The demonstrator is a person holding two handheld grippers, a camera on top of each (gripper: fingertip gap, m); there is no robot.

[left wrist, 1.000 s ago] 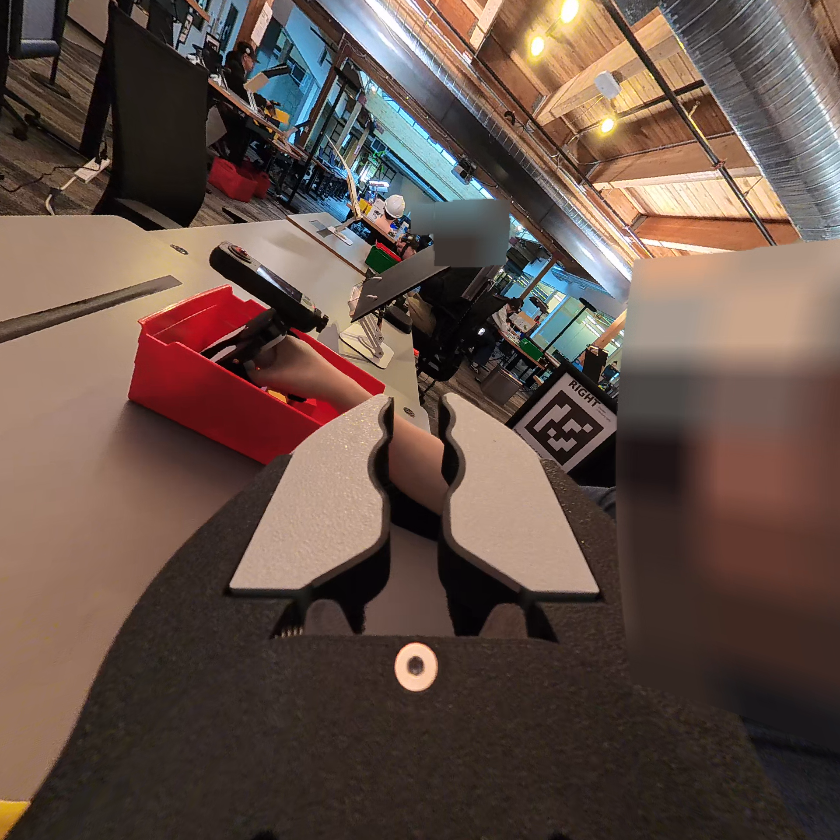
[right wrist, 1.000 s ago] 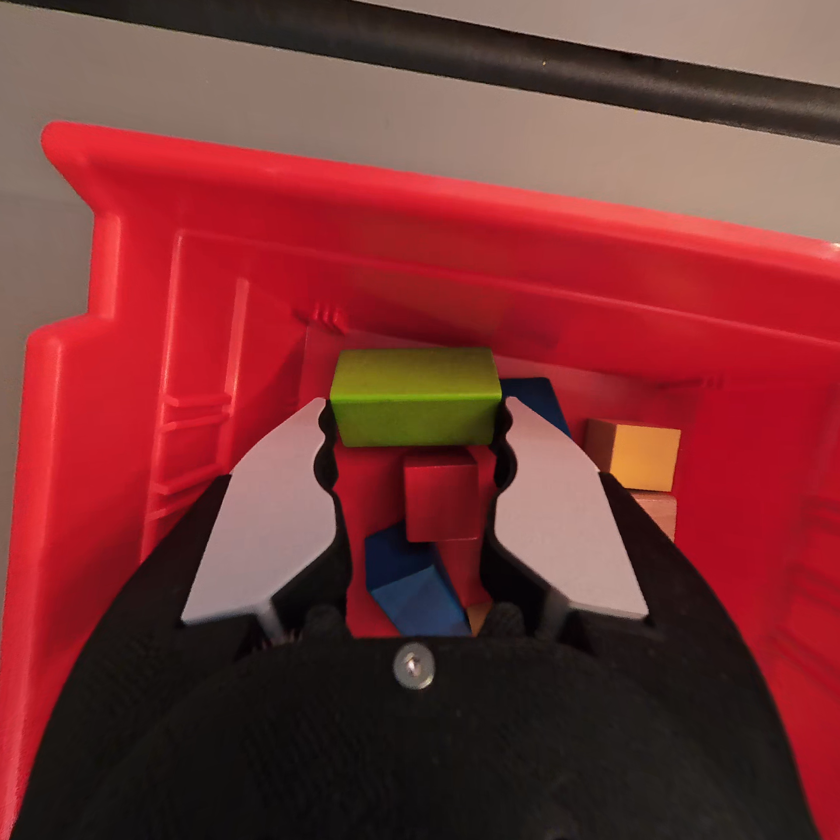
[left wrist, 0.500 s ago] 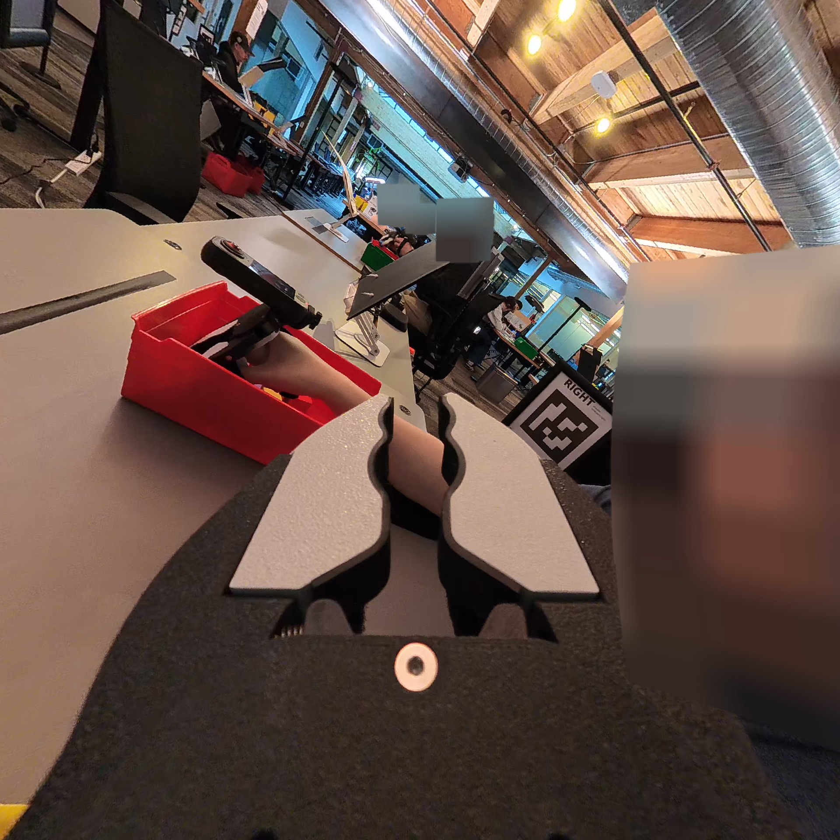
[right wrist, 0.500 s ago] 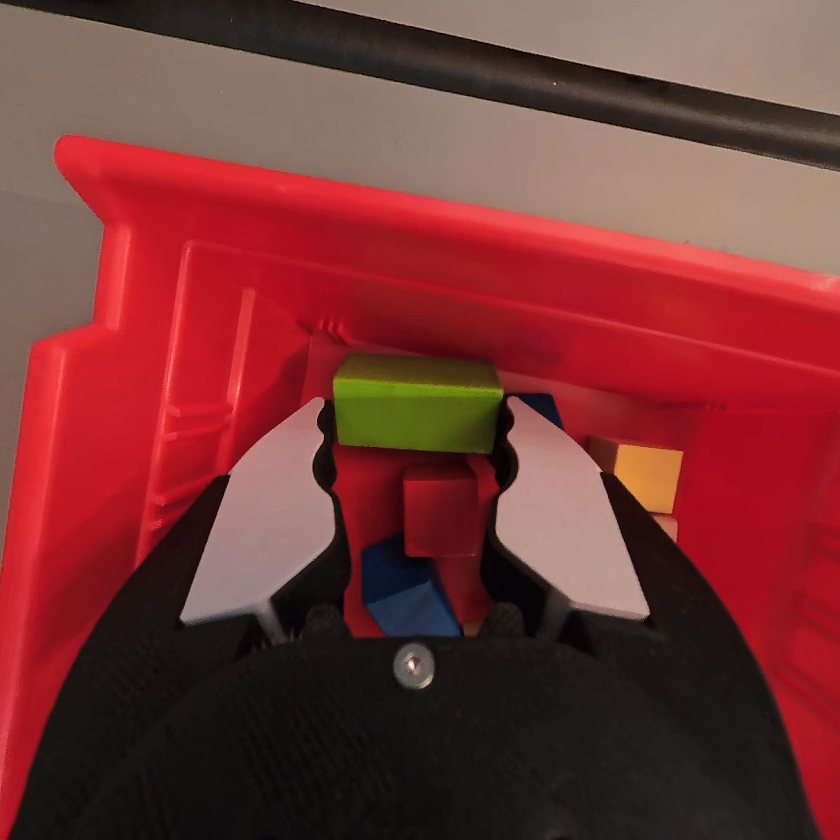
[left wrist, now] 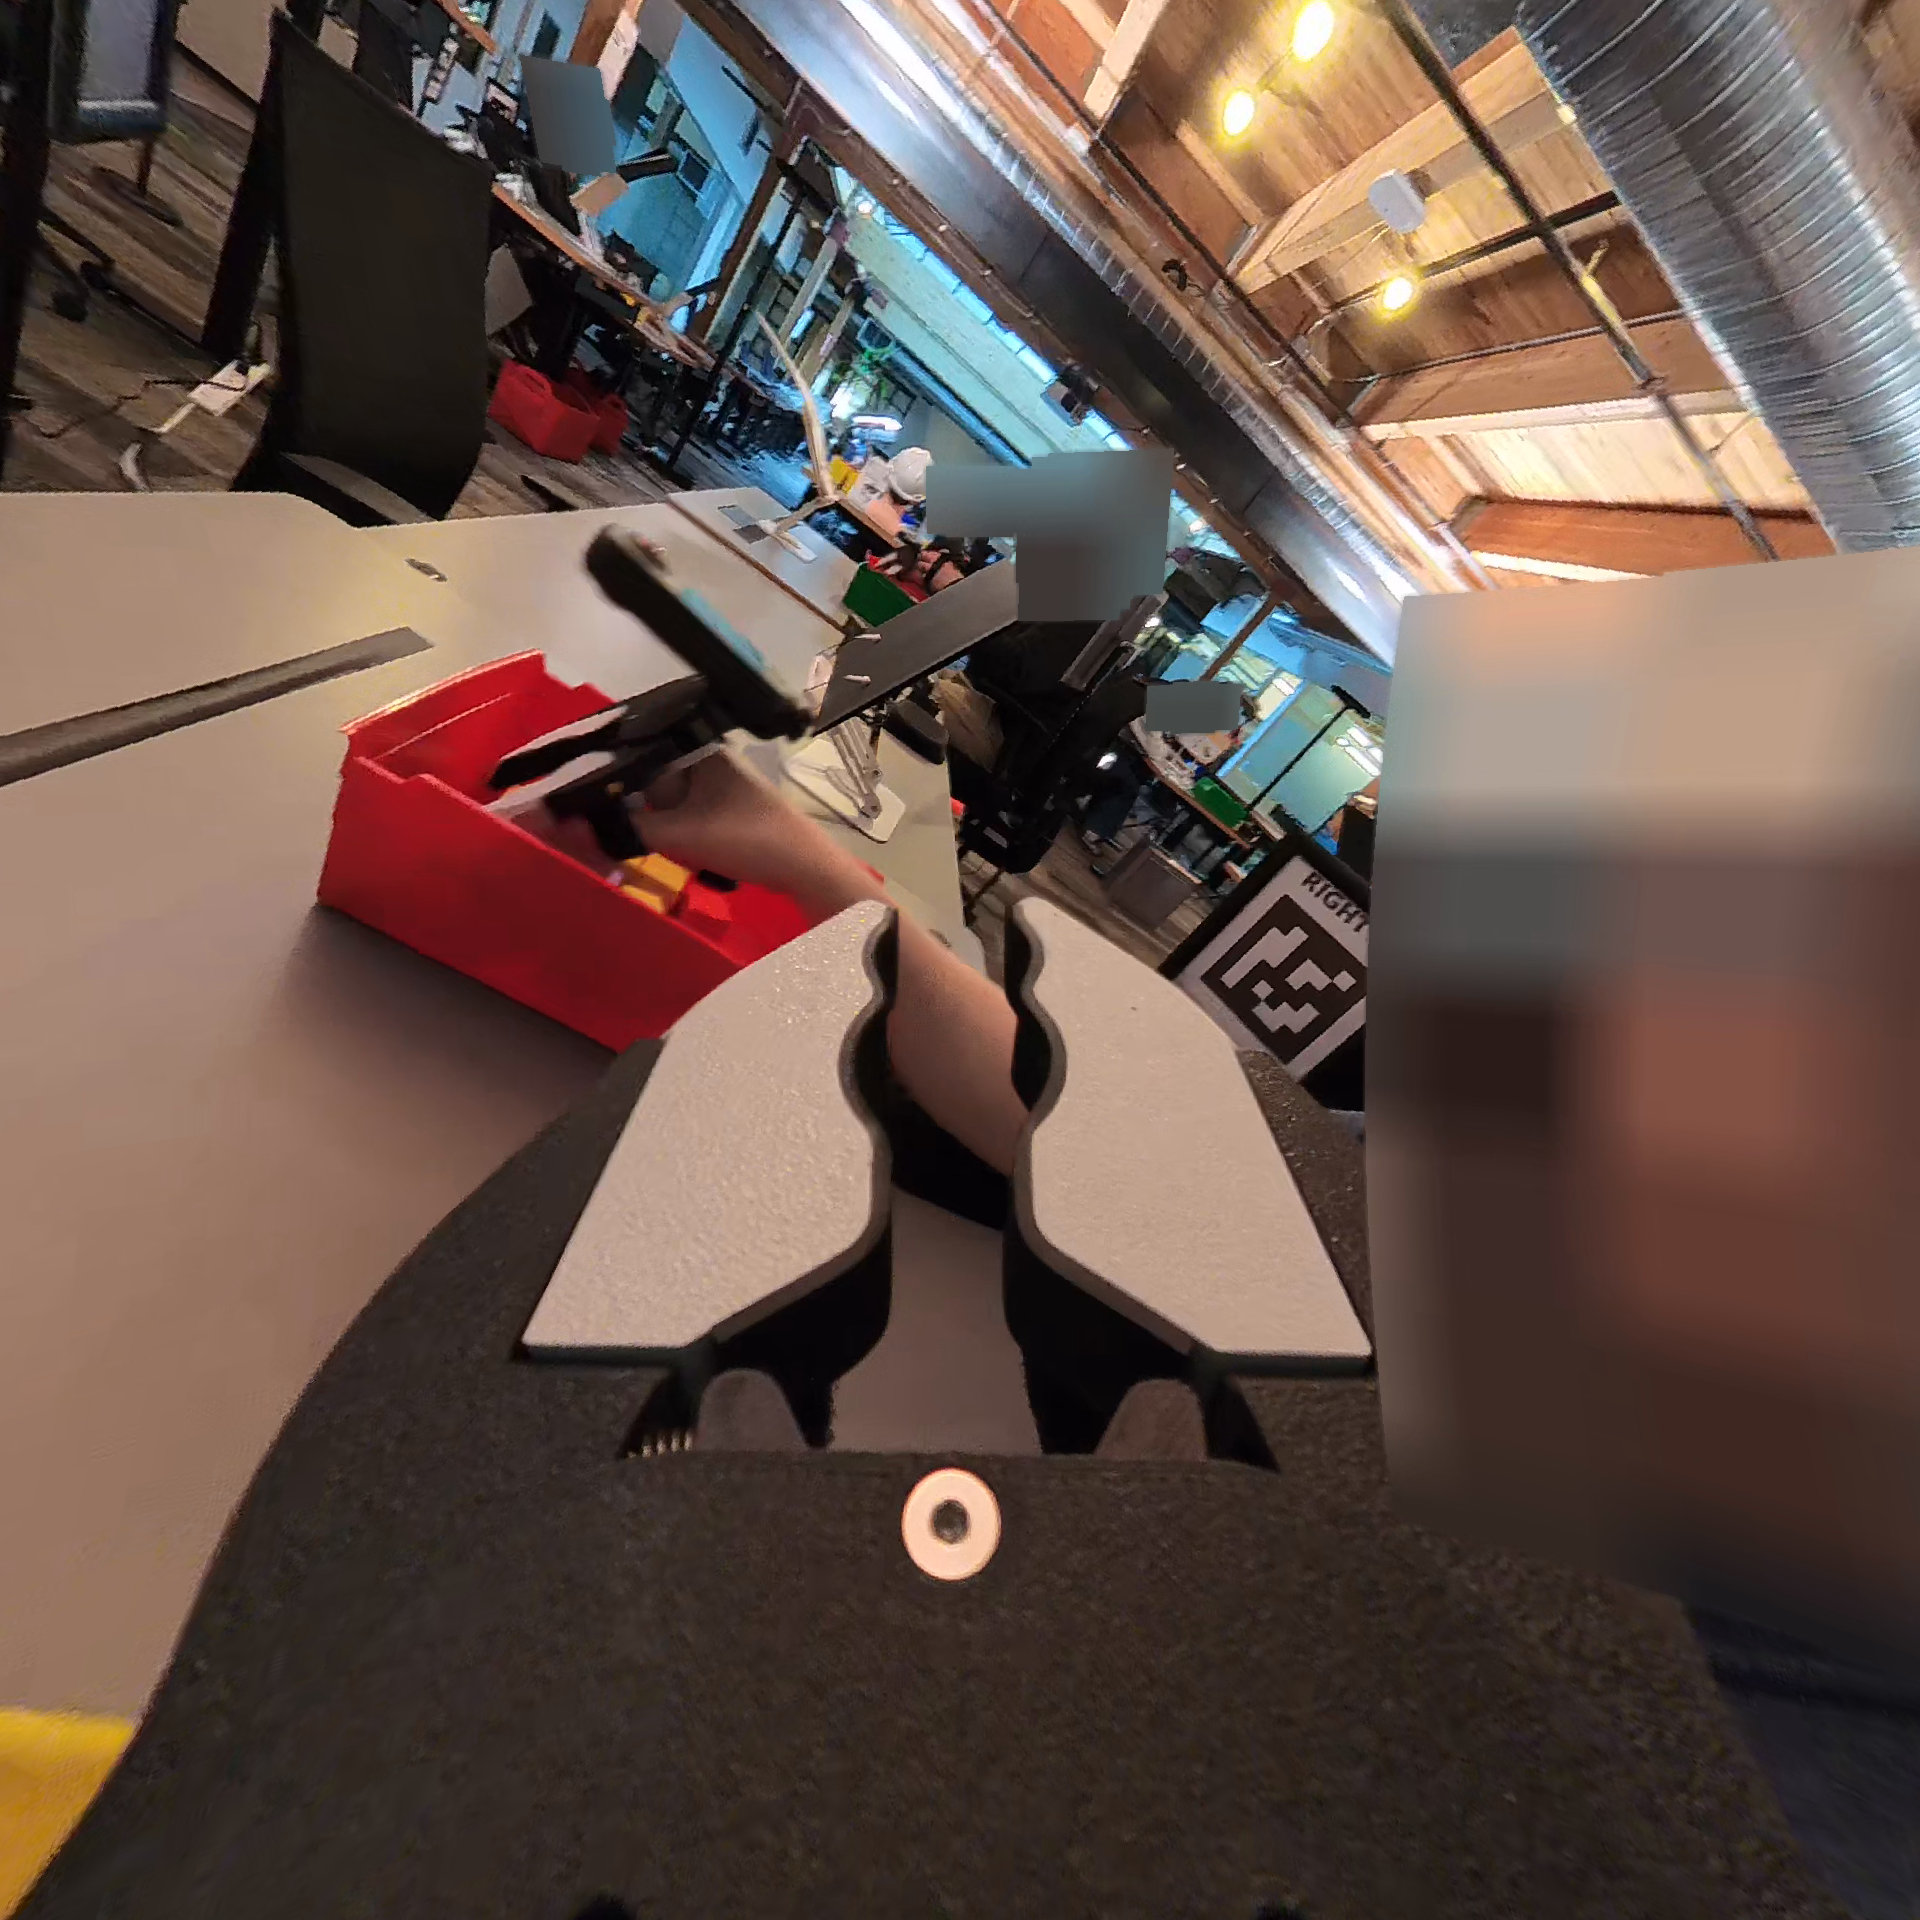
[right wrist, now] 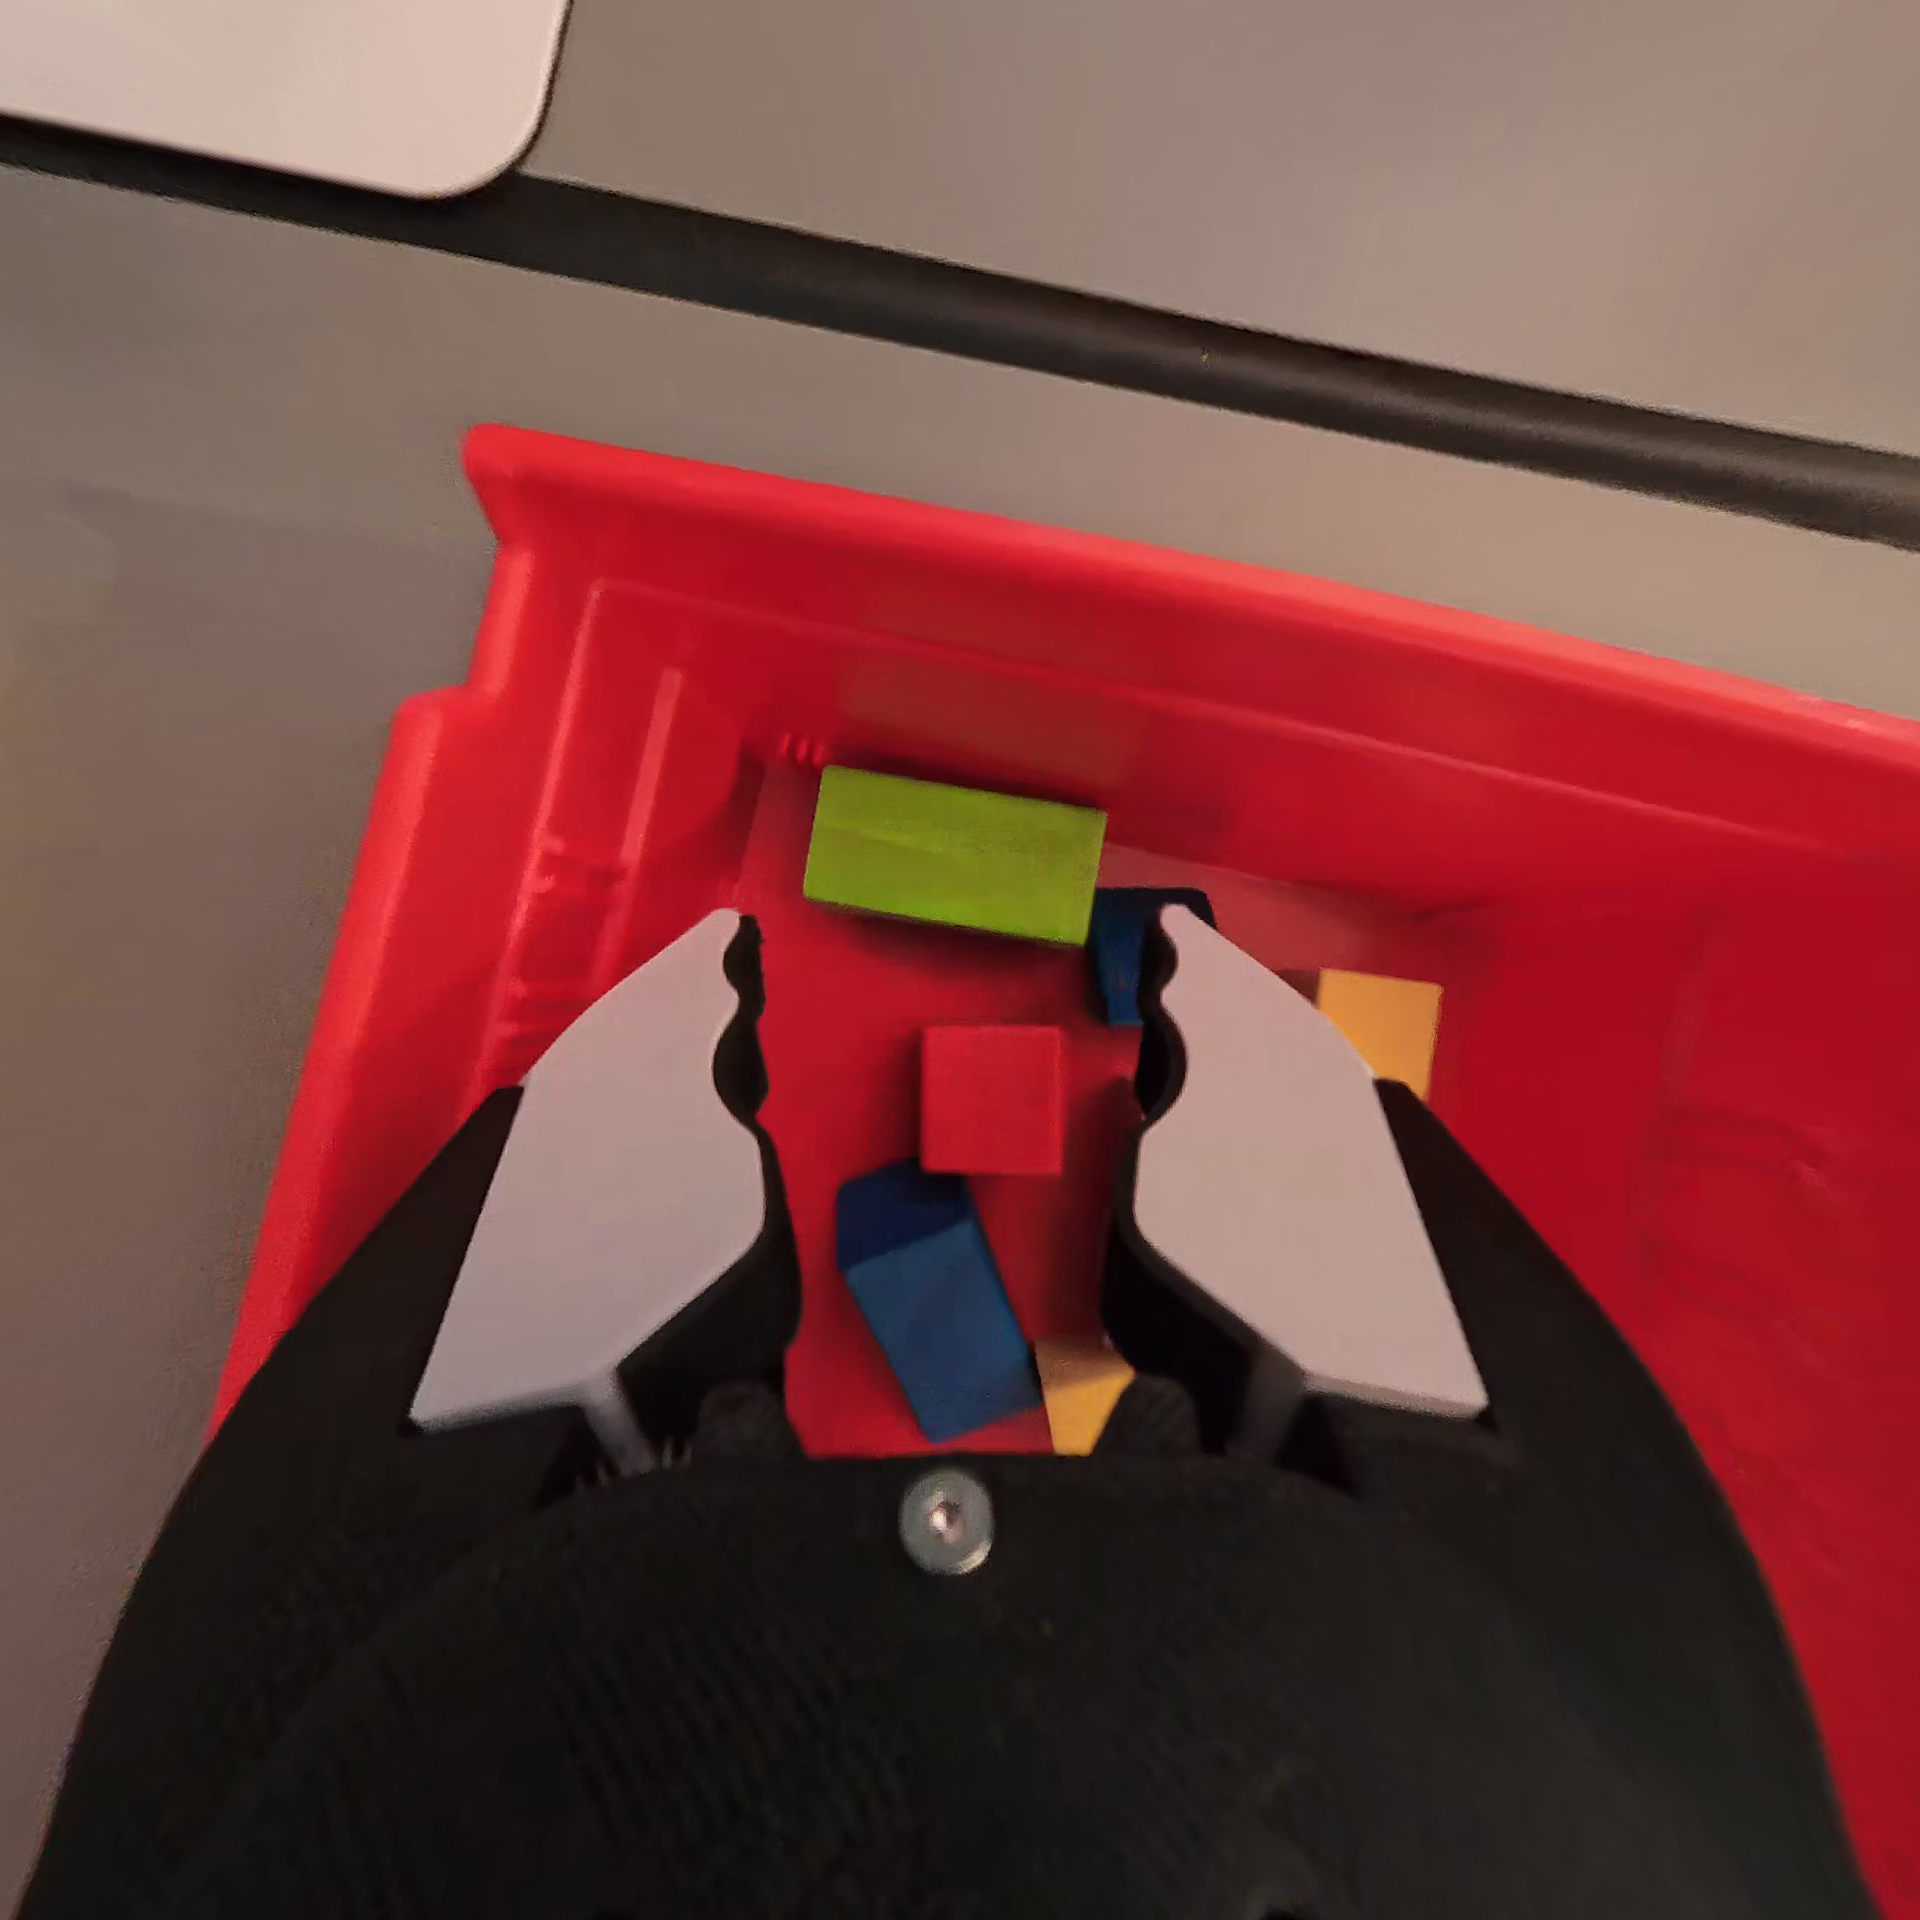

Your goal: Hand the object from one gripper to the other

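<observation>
A green block [right wrist: 951, 868] lies in the red bin [right wrist: 1247, 644], against its far wall. My right gripper [right wrist: 951, 930] is open and empty, held above the bin with its fingertips short of the green block. A red cube [right wrist: 992, 1096] and a blue block [right wrist: 935, 1309] show between its fingers, lower down in the bin. In the left wrist view the right gripper [left wrist: 582, 769] hovers over the red bin [left wrist: 499, 914], held by a hand. My left gripper [left wrist: 951, 914] is empty, its fingers a narrow gap apart, low over the grey table [left wrist: 208, 1039].
The bin also holds another blue block [right wrist: 1117, 956], an orange block [right wrist: 1382, 1023] and a yellow piece [right wrist: 1081, 1392]. A black strip [right wrist: 1039, 312] crosses the table behind the bin. A white pad [right wrist: 281, 83] lies beyond it. A patterned marker board [left wrist: 1288, 977] stands right of the bin.
My right gripper has drawn back and up from the bin. The green block was between its fingertips and now lies beyond them in the bin. The left gripper has barely moved.
</observation>
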